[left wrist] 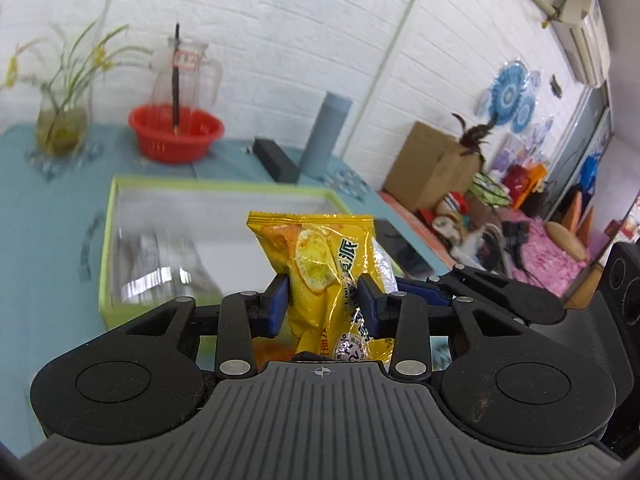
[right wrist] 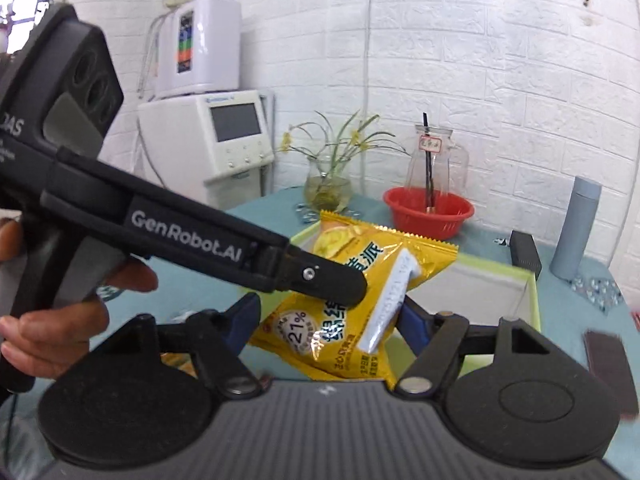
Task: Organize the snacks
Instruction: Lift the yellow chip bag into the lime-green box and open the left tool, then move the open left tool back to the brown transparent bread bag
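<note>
left gripper [left wrist: 323, 304] clenched on crinkly yellow foil snack packet [left wrist: 320, 256], long axis 12–6 | right gripper [right wrist: 328, 320] released, astride packet | green-rimmed white box [left wrist: 105, 240] at 11 o'clock

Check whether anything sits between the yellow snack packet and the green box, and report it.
Nothing visible blocks it. The left gripper holds the yellow snack packet just in front of the open green box. The right gripper stands open beside the packet, not between it and the box.
</note>
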### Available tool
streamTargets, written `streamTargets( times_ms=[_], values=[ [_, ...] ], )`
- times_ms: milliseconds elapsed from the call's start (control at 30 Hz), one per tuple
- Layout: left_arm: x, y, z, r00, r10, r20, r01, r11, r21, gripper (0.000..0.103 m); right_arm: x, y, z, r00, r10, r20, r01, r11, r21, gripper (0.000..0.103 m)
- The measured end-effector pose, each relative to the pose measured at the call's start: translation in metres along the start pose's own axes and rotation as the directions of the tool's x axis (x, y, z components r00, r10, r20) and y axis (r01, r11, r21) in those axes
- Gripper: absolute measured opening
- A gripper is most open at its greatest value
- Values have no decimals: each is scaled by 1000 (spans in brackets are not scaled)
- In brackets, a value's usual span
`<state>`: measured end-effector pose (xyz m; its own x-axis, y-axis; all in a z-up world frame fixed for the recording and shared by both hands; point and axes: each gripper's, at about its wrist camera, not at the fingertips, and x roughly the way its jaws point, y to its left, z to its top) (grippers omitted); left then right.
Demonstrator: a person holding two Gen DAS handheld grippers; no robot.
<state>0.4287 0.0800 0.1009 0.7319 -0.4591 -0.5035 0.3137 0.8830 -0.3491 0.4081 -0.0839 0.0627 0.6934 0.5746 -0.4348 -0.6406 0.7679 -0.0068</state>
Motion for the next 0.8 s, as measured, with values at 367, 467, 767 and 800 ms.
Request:
streamTargets(
  times_ms=[367,467,767,800],
  values=[
    [111,58,43,984,161,-79,-157,986,47,44,112,-69,11,992,55,-116,-45,995,89,86],
    [94,56,38,986,162,-43,-159,986,56,49,90,-70,12,998,30,-63,-25,996,87,92],
    [-10,4,-18,995,87,40,-90,992,88,68,-40,-22,-18,1000,18,24,-20,995,100,99],
    [-21,-2,-29,996,81,43,-85,992,92,68,-56,-13,-28,999,16,29,-19,994,106,102]
  ],
)
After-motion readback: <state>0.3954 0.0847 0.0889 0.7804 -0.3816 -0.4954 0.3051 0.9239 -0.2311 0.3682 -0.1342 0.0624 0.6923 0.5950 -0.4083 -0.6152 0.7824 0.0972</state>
